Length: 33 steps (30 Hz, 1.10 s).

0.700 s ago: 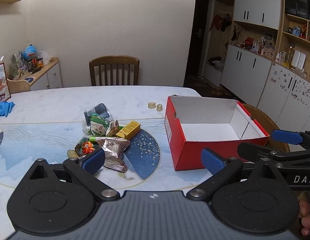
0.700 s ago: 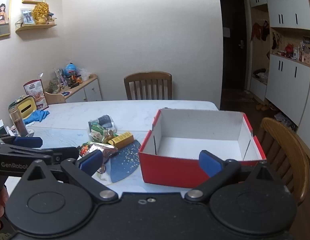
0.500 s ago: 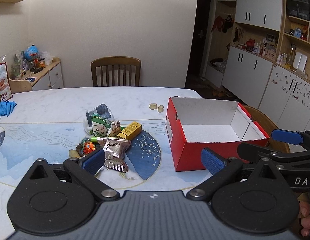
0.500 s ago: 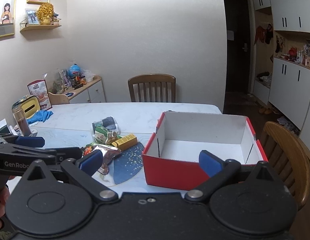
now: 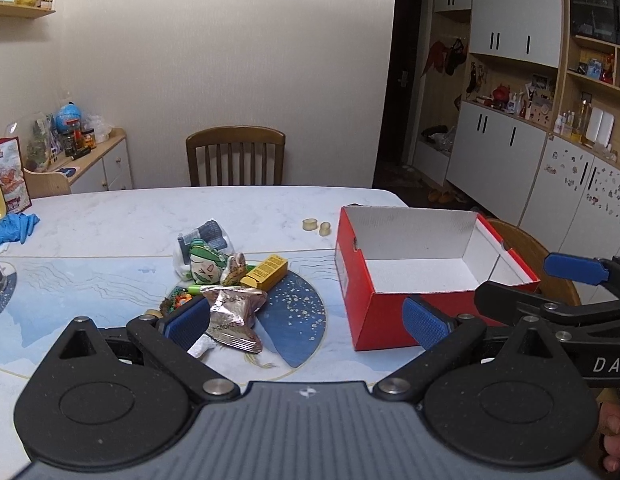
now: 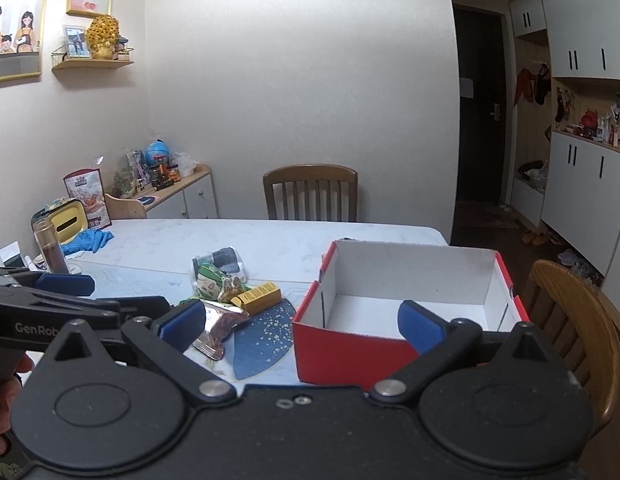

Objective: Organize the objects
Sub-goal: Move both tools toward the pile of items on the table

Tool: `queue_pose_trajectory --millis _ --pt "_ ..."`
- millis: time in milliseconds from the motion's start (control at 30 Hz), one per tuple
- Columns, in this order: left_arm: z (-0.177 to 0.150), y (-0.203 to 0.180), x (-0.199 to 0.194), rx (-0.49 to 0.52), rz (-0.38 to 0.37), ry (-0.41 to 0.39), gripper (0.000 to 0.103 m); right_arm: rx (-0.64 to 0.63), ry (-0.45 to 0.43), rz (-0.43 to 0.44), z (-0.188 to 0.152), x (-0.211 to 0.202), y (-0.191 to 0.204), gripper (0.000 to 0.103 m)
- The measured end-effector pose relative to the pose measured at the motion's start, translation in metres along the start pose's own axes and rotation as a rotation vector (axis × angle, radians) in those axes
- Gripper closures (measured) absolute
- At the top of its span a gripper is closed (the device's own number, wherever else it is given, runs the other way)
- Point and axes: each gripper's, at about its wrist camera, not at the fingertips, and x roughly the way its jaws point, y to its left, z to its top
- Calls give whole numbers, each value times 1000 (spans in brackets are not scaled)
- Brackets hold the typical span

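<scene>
A pile of small items lies on the table: a silver snack packet (image 5: 234,312) (image 6: 220,326), a yellow box (image 5: 266,272) (image 6: 258,294), a green-and-white plush face (image 5: 206,266) (image 6: 208,284) and a clear bag with a grey item (image 5: 206,234) (image 6: 226,258). To their right stands an empty red box with a white inside (image 5: 414,276) (image 6: 410,292). My left gripper (image 5: 306,322) hangs open above the near table edge, nothing between its fingers. My right gripper (image 6: 300,322) is open too, in front of the red box's near wall.
Two small tan discs (image 5: 316,226) lie behind the red box's left corner. A blue glove (image 5: 14,228) and a dark glass (image 6: 54,248) sit at the table's left. Wooden chairs stand at the far side (image 5: 236,158) and at the right (image 6: 570,328).
Both views have tilted slightly upward, so the table and its objects sit lower in the frames. Nothing on the table has moved and both grippers stay open.
</scene>
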Motion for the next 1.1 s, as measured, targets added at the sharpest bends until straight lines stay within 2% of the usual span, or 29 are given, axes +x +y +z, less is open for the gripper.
queue_pose_trajectory --millis 533,867,1100 --pt "3 28 13 -14 -1 3 0 -13 31 27 4 23 15 1" --pt "5 64 36 -46 -28 38 0 -26 79 39 8 52 38 1" --pt "1 104 55 -123 -54 72 0 -105 155 105 9 80 67 2"
